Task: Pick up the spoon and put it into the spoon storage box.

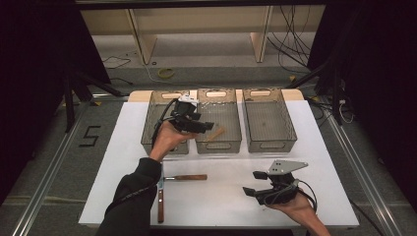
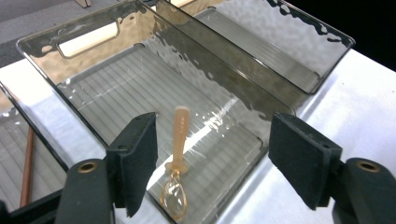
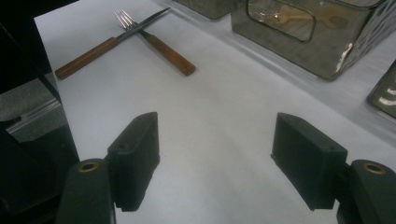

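The translucent orange spoon (image 2: 176, 161) lies in the middle bin (image 2: 116, 88), its bowl down near the bin's front wall and its handle pointing up the ribbed floor. Right above it hovers the left gripper (image 2: 212, 161), fingers (image 2: 135, 158) spread wide, with the spoon in the gap between them but touched by neither pad. From the high view, that left gripper (image 1: 194, 122) sits over the seam between the left bin (image 1: 162, 98) and the middle bin, and the spoon (image 1: 215, 133) shows as a pale sliver inside. The right bin (image 1: 268, 96) stands beside them. Down on the white surface (image 1: 231, 167), the right gripper (image 1: 252, 183) rests in the person's hand, fingers (image 3: 135, 158) spread apart on nothing. A wooden-handled fork (image 3: 91, 51) and knife (image 3: 161, 44) lie crossed near the surface's front-left.
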### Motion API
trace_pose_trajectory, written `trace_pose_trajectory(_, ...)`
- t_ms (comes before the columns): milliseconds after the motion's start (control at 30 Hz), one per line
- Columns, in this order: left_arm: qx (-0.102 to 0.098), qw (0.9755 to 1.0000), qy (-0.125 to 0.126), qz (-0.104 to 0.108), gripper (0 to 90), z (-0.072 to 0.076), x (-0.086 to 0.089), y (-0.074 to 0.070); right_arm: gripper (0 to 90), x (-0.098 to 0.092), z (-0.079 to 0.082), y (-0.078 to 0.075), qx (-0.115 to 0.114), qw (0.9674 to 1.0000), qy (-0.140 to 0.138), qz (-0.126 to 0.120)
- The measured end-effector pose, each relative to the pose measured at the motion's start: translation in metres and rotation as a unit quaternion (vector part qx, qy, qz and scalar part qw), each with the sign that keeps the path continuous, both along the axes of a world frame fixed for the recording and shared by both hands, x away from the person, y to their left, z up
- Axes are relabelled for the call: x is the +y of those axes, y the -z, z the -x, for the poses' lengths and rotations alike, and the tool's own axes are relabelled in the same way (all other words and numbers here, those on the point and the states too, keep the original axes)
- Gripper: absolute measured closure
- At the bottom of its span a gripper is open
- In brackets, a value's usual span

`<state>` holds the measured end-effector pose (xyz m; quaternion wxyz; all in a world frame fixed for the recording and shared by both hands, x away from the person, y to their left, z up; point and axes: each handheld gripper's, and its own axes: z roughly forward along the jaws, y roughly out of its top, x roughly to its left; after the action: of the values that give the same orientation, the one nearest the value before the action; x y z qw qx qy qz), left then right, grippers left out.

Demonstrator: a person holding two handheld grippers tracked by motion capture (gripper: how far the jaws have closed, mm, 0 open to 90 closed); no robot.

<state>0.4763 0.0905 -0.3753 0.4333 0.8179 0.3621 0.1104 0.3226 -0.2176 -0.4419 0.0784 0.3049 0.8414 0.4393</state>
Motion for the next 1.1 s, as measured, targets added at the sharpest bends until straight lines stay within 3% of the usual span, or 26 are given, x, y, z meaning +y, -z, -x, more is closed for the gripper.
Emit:
trace_pose_trajectory(367, 0.004, 0.9999, -0.002, 0.012, 27.8, 0.027, 0.017, 0.019, 32.5, -0.001, 0.0, 0.0, -0.003, 1.0, 0.005, -0.003)
trace_pose_trajectory(1100, 0.009, 0.9994, 0.027, -0.019, 23.7, 0.053, 0.025, 0.04, 32.5, -0.001, 0.001, 0.0, -0.002, 1.0, 0.005, 0.001)
